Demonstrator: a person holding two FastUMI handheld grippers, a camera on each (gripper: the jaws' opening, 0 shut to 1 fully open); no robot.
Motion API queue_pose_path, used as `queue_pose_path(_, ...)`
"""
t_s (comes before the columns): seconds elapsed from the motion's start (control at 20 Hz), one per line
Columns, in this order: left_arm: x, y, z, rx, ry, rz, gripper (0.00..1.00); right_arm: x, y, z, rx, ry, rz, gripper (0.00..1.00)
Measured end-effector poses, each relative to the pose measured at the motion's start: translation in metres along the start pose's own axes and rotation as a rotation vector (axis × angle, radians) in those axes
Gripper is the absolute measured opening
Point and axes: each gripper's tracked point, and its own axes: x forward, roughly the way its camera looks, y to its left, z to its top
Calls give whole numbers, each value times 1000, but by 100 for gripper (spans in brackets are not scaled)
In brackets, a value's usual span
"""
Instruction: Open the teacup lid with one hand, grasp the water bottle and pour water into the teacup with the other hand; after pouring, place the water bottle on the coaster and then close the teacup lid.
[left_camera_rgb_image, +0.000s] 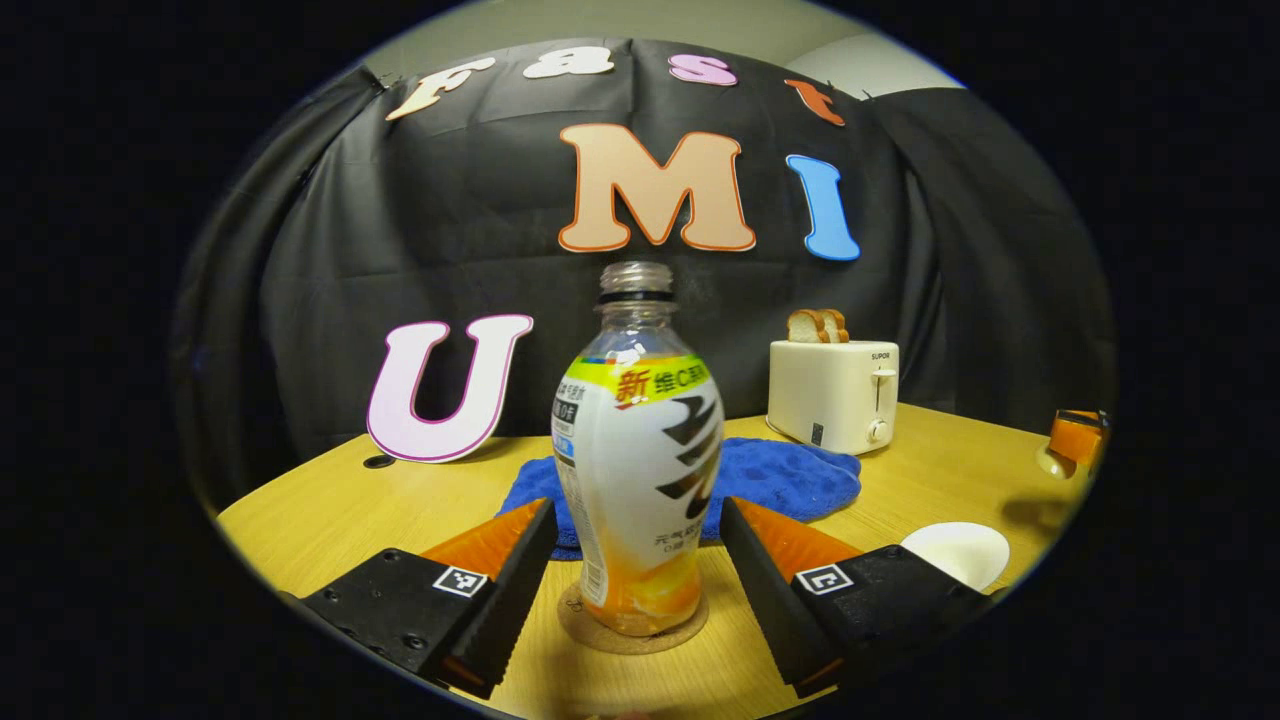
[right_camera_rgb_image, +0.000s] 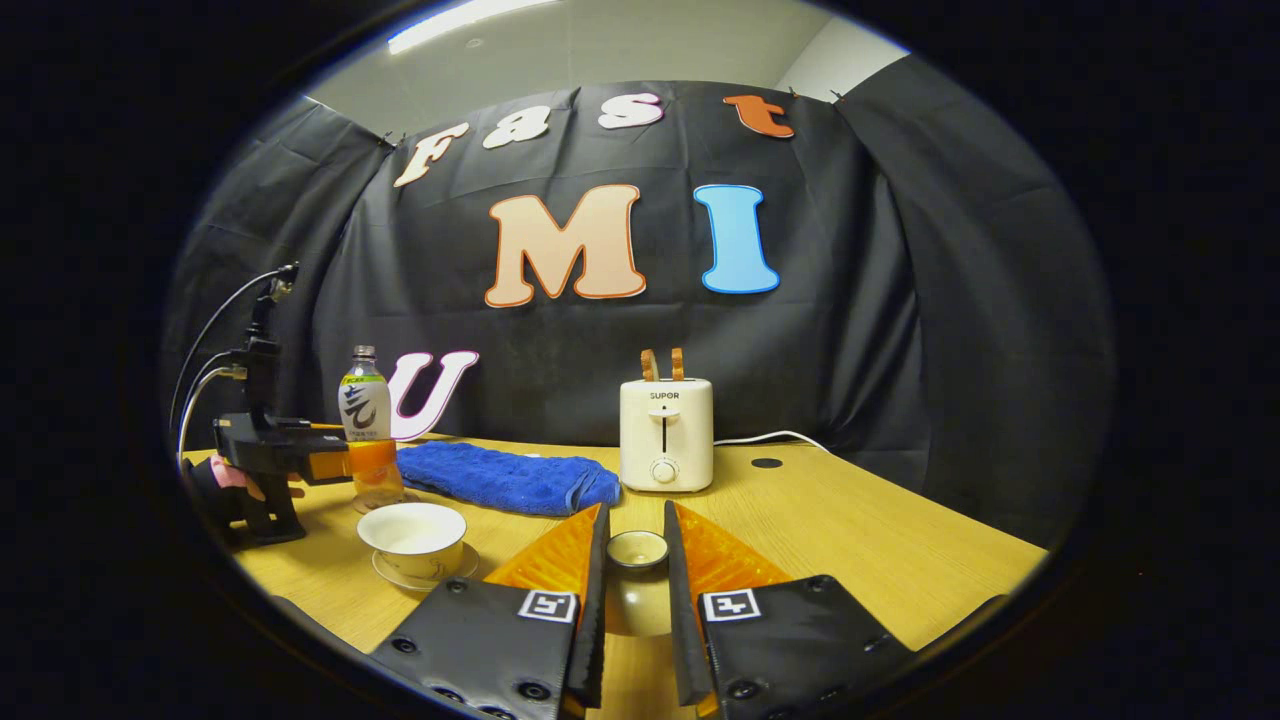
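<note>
My left gripper (left_camera_rgb_image: 637, 560) has its fingers spread wide, one on each side of the water bottle (left_camera_rgb_image: 637, 470), not touching it. The bottle stands upright on the coaster (left_camera_rgb_image: 632, 628). My right gripper (right_camera_rgb_image: 637, 560) pinches the teacup lid (right_camera_rgb_image: 637, 549). The open teacup (right_camera_rgb_image: 412, 537) sits near the bottle.

A staged recording booth, not a real kitchen. Black cloth (right_camera_rgb_image: 880, 330) hangs behind a wooden surface (right_camera_rgb_image: 850, 530). A toaster (right_camera_rgb_image: 666, 434) stands against that cloth.
</note>
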Motion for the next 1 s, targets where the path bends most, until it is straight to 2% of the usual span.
queue_pose_path(0.3, -42, 0, 5, 29, -47, 38, 95, 0, -1, 1, 0, -2, -4, 31)
queue_pose_path(0.5, -75, 11, 7, 12, -71, 85, 96, 0, 5, 1, 1, -1, 5, 31)
queue_pose_path(0.7, -101, 39, 6, -25, -77, 194, 96, 4, 29, -1, 2, 3, 63, 32)
queue_pose_path(0.8, -110, 52, 5, -22, -76, 255, 99, 7, 50, -1, 5, 5, 119, 31)
queue_pose_path(0.9, -117, 59, 4, -23, -73, 298, 96, 12, 71, -2, 8, 7, 184, 31)
queue_pose_path(0.95, -120, 61, 4, -24, -74, 314, 99, 14, 82, -3, 9, 8, 213, 31)
queue_pose_path(1.0, -122, 63, 3, -23, -71, 330, 96, 17, 91, -2, 9, 10, 235, 31)
